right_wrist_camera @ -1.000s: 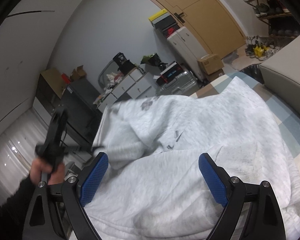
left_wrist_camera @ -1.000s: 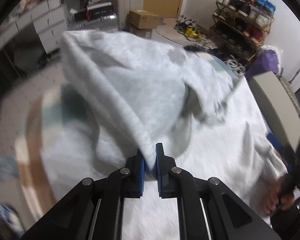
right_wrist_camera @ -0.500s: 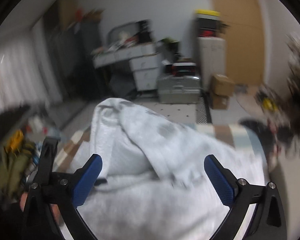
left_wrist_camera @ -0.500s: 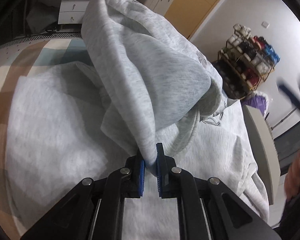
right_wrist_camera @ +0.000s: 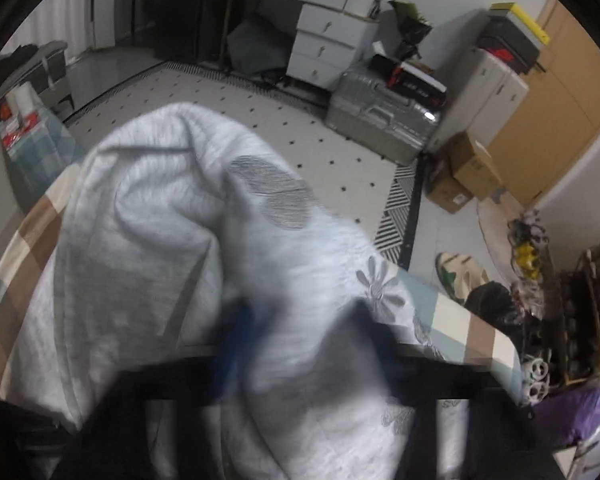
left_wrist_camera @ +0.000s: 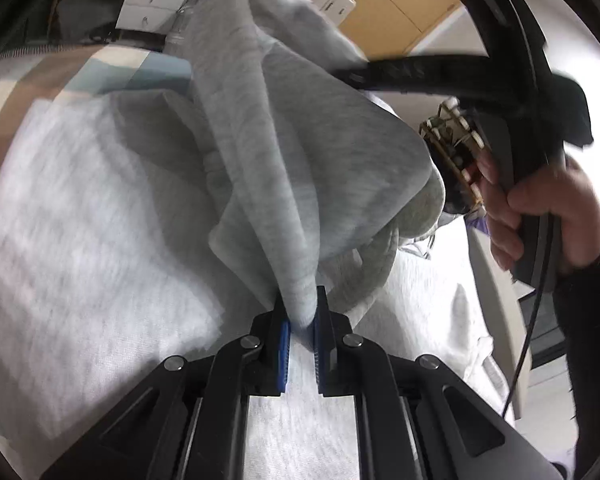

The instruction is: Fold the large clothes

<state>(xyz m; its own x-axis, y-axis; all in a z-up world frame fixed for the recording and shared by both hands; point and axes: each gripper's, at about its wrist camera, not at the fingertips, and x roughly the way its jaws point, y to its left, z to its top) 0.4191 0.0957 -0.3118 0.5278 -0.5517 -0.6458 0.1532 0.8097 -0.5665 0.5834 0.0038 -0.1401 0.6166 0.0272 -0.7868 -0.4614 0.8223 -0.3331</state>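
A light grey sweatshirt with flower prints lies spread on a checked cover. My left gripper is shut on a raised fold of it, and the cloth rises from the blue pads in a tall ridge. In the right wrist view the sweatshirt bulges up over my right gripper. Its blurred jaws are closing with a bunch of the cloth between them. The left wrist view shows a person's hand holding that right gripper at the top of the raised fold.
Beyond the checked cover is a dotted tile floor with a silver suitcase, white drawers and cardboard boxes. A shoe rack and loose shoes stand at the right.
My right gripper swung across the garment to the raised fold, and its jaws went from wide open to nearly closed around cloth. The left gripper kept its grip and sank a little.
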